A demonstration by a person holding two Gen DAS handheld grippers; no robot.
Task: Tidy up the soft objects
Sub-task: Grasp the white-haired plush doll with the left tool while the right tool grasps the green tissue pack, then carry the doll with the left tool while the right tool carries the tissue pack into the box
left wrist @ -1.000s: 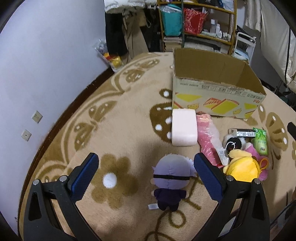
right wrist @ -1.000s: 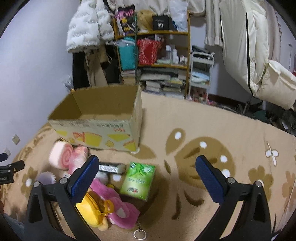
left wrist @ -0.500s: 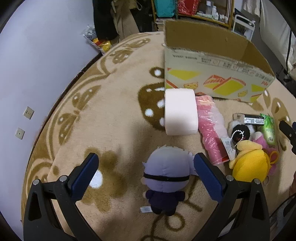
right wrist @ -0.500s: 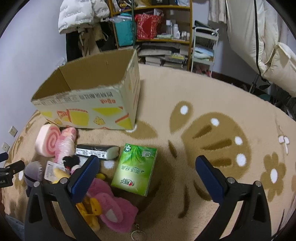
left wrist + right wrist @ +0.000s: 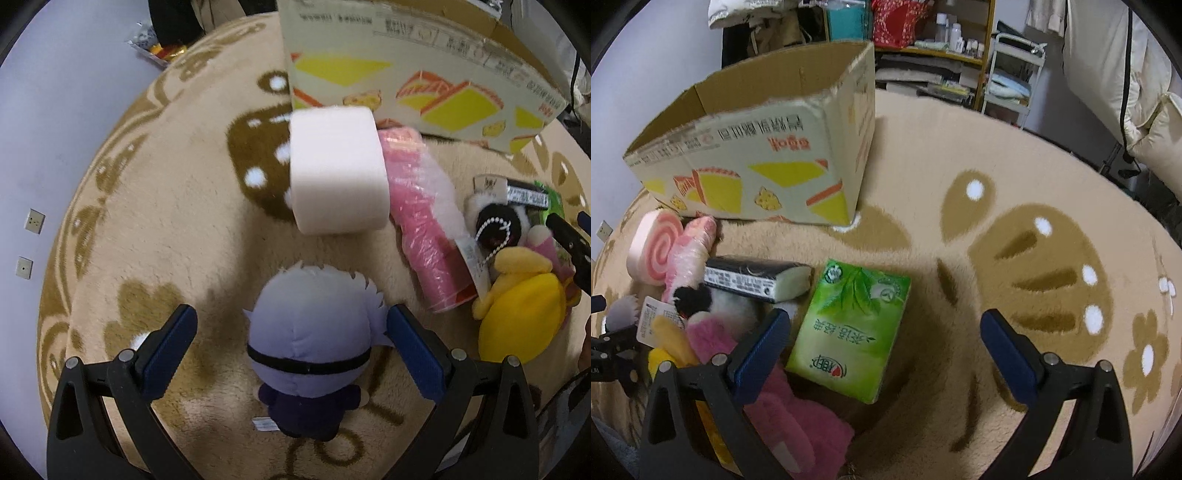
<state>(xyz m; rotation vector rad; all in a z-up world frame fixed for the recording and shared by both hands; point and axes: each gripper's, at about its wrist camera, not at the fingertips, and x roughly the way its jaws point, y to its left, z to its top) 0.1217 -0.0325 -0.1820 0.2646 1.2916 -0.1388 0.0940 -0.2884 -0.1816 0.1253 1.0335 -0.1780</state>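
Your left gripper [image 5: 291,343] hangs with jaws spread wide around the grey-haired doll [image 5: 310,339], which lies on the rug [image 5: 166,229] on the near side of the cardboard box [image 5: 768,147]; whether either pad touches its head is not clear. Between doll and box lie the pink roll cushion [image 5: 338,170] and, just beside it, a pink wrapped bundle [image 5: 424,229]. Your right gripper [image 5: 882,343] is also spread wide, empty, over the green tissue pack [image 5: 851,332] in front of the box, with a yellow plush [image 5: 521,317] and pink plush [image 5: 768,369] near.
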